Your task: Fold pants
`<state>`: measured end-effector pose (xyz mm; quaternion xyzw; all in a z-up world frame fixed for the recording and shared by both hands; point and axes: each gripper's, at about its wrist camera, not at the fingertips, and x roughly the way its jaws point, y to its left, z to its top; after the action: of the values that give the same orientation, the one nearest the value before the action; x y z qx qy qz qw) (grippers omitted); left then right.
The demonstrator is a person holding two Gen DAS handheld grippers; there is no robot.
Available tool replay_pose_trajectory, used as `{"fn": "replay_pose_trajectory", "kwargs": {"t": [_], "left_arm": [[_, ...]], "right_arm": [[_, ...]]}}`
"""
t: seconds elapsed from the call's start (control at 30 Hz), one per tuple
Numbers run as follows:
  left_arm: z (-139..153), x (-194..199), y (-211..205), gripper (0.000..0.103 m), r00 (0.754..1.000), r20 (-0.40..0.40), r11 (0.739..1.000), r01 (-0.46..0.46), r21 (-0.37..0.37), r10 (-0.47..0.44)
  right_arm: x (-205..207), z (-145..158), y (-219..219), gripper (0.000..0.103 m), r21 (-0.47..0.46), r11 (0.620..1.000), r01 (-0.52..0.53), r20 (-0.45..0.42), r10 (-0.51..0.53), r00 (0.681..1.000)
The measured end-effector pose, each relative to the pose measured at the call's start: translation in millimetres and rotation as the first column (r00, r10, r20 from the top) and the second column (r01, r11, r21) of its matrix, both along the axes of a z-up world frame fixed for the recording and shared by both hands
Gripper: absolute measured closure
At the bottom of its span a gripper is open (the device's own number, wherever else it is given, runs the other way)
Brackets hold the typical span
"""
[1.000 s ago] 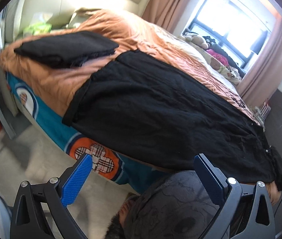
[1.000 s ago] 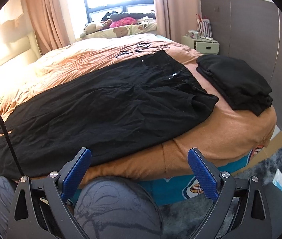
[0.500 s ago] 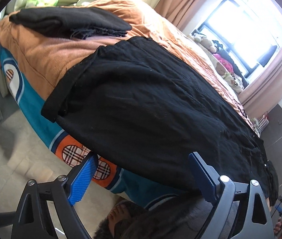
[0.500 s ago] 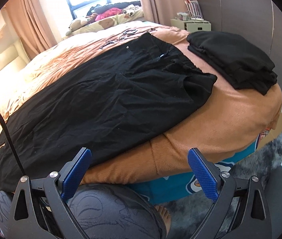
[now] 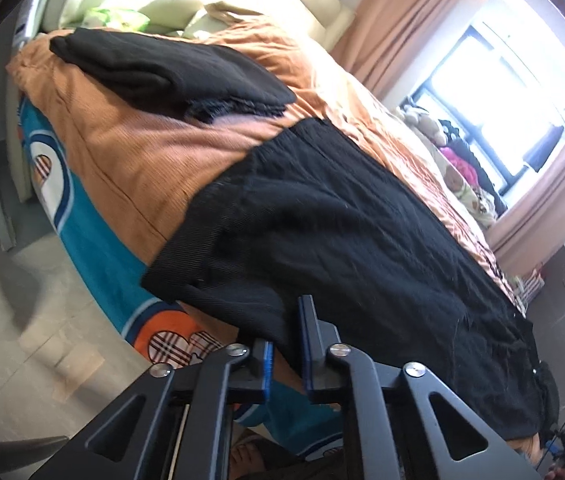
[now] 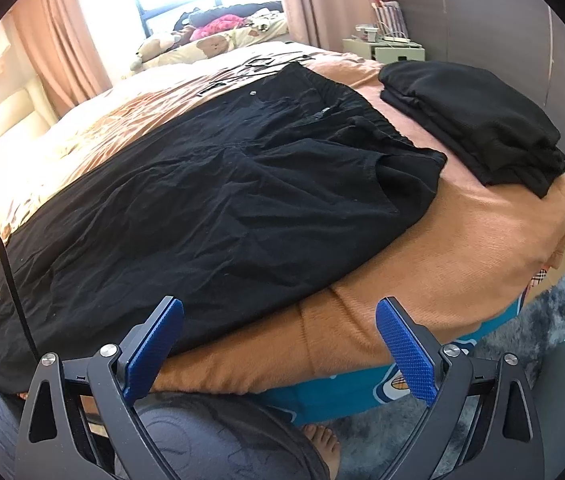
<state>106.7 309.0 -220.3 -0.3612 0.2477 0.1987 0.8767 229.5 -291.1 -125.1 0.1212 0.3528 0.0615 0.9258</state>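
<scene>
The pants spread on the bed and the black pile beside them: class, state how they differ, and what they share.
The pants lie spread in one long, creased layer; the pile is folded compactly into stacked layers. The pants reach the bed's near edge, where the left claw has just been closing on their edge; the pile lies untouched near the corner. Both are black cloth on the orange blanket.

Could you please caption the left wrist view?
Left gripper shut on the black pants' near edge on an orange-covered bed.

The black pants [image 5: 362, 240] hide the tips of the left gripper [image 5: 286, 344]. Small dark things [image 6: 258, 65] far up the bed are too tiny to tell.
</scene>
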Motion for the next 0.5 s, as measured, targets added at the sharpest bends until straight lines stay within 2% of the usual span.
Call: {"fn": "replay_pose_trajectory", "kwargs": {"t": [0.23,0.37,0.5], "left_arm": [[29,2,-7,0.099,1.0,-0.004,0.998,-0.024,0.066,0.024],[51,2,-11,0.099,0.999,0.008,0.993,-0.045,0.106,0.045],[74,8,-14,0.1,0.999,0.016,0.988,-0.051,0.144,0.049]], "right_arm": [[12,-12,-33,0.016,0.092,0.994,0.059,-0.018,-0.058,0.998],[23,-24,-50,0.026,0.158,0.985,0.062,-0.031,-0.058,0.998],[36,-34,-64,0.026,0.21,0.975,0.065,-0.038,-0.059,0.998]]}}
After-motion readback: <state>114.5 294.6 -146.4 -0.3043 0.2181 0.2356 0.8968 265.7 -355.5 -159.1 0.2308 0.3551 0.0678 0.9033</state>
